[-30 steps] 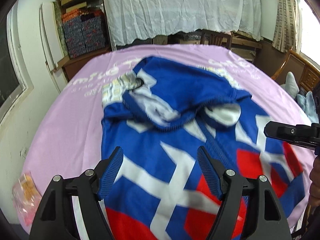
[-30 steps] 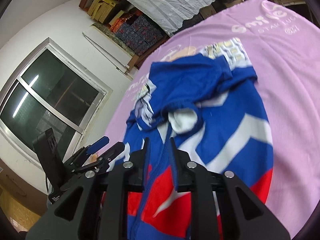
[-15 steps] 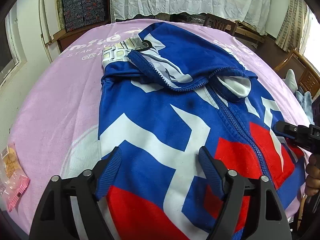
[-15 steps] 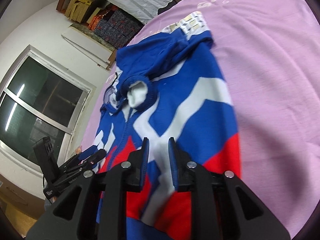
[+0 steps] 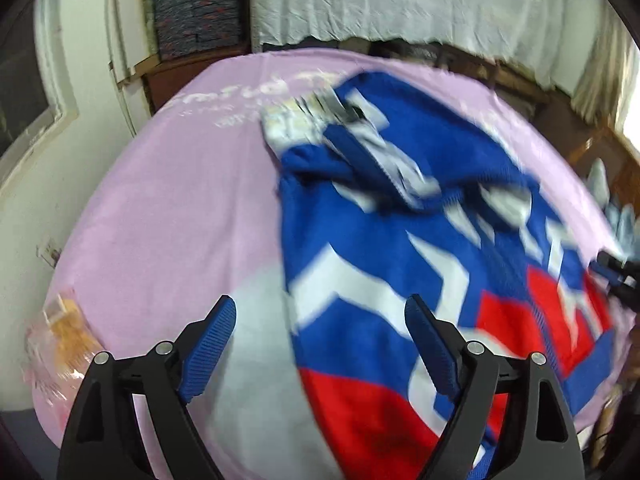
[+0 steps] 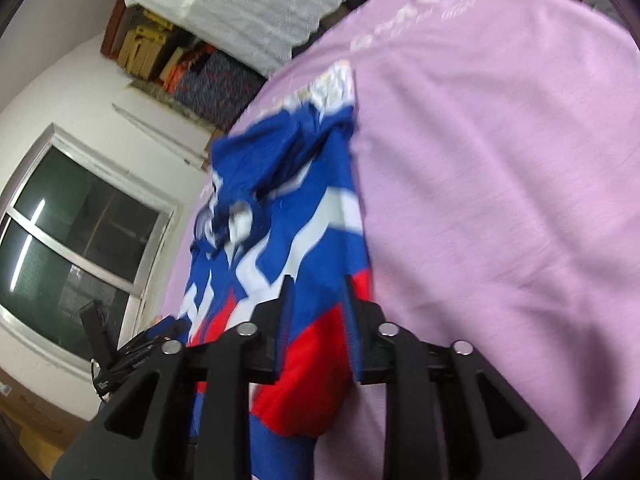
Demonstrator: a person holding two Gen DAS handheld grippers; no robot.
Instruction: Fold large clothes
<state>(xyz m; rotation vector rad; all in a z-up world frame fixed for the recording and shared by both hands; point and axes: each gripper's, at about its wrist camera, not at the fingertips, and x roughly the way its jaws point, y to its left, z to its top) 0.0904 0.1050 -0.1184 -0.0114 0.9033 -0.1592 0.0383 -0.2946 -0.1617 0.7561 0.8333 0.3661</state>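
A blue, white and red zip jacket (image 5: pixel 400 248) lies spread on a pink cloth (image 5: pixel 180 220) covering the table, its crumpled blue hood bunched toward the far edge and its red hem at the near edge. The left tool (image 5: pixel 320 334) hangs over the jacket's left near corner, its blue-padded jaws wide, opening and gripping nothing. The right tool (image 6: pixel 317 322) is at the jacket's right near corner, its narrow jaws opening with the red hem fabric between them; a crinkly snack packet (image 5: pixel 60 344) lies at the table's left near edge.
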